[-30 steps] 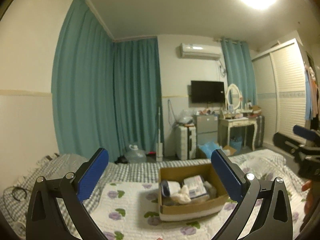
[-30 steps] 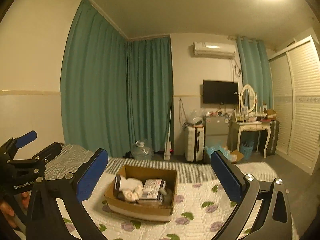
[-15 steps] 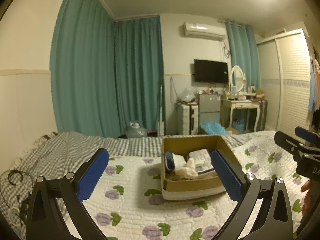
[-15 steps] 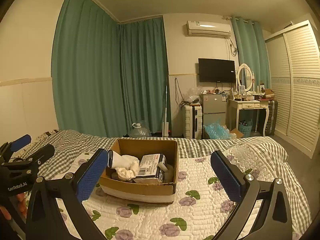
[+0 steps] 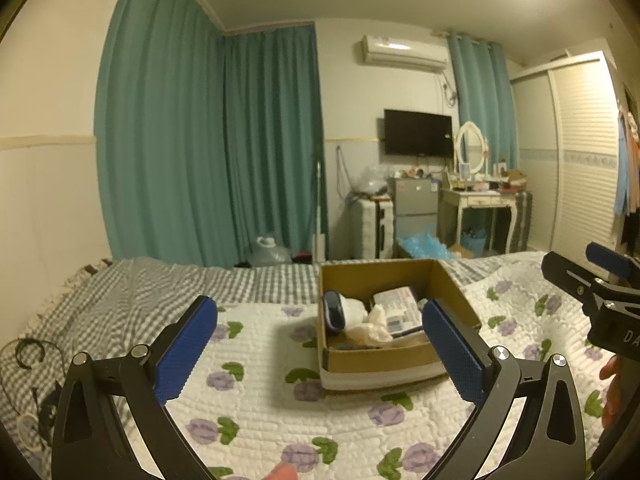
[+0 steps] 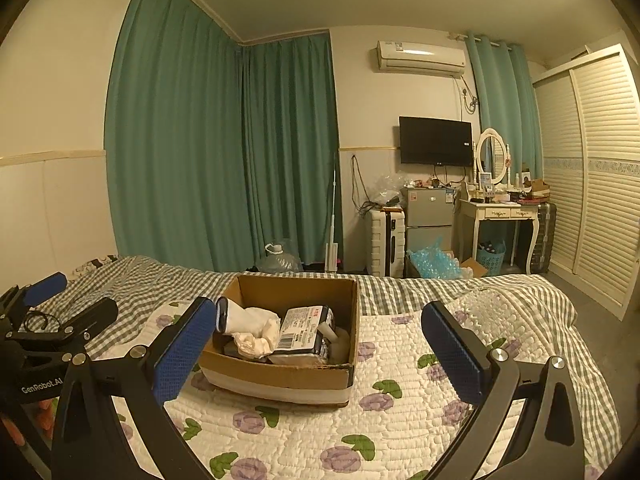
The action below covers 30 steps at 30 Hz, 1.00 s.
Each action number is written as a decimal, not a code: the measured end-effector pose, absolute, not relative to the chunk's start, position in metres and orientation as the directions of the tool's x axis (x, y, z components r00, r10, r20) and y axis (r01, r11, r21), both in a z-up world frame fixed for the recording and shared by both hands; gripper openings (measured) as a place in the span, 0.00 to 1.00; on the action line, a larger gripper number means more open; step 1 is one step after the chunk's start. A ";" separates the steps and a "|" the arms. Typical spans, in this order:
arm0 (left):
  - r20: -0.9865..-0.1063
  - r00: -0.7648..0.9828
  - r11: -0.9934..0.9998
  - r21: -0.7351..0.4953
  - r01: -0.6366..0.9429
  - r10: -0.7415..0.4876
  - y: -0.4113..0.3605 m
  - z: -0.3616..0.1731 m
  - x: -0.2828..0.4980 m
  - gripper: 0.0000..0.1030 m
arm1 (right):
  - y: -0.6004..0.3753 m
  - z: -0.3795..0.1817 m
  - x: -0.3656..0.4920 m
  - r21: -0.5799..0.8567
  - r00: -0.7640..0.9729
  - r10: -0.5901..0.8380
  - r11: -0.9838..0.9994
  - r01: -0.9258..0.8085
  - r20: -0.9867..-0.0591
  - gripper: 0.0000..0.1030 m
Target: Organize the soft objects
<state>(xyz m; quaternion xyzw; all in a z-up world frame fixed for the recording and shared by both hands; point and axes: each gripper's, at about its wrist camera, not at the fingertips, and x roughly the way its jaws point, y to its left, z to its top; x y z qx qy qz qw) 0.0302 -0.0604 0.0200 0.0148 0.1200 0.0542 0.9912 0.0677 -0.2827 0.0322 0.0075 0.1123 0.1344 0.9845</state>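
Cloth: a pale crumpled wad (image 6: 256,334) lies in the box (image 6: 280,376), toward its left half as the right view shows it, touching a white roll with a dark end (image 6: 230,314) and a printed pack (image 6: 302,330).
Handling: by its look the cloth is light and limp and will sag and trail when lifted; it may drag a neighbour with it. The printed pack looks like a filled soft wrapper, squashy but with more body.
Grip: pinch a raised fold at the top of the wad, not an edge; take the pack across its short side.
Box: open cardboard, flaps down, sitting on the floral quilt (image 6: 400,420) of the bed; likely light enough to slide if nudged.
Left claw: (image 5: 320,350) fingers wide apart, nothing between them, short of the box and above the quilt.
Right claw: (image 6: 320,350) also spread wide and empty, facing the box from its near side.
Risk: a shallow pinch on loose cloth could slip off.
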 end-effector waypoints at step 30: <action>-0.226 0.964 0.990 0.059 -0.129 0.139 -0.060 0.019 0.029 1.00 | -0.270 0.025 0.071 0.024 0.931 0.265 0.963 -0.268 -0.252 1.00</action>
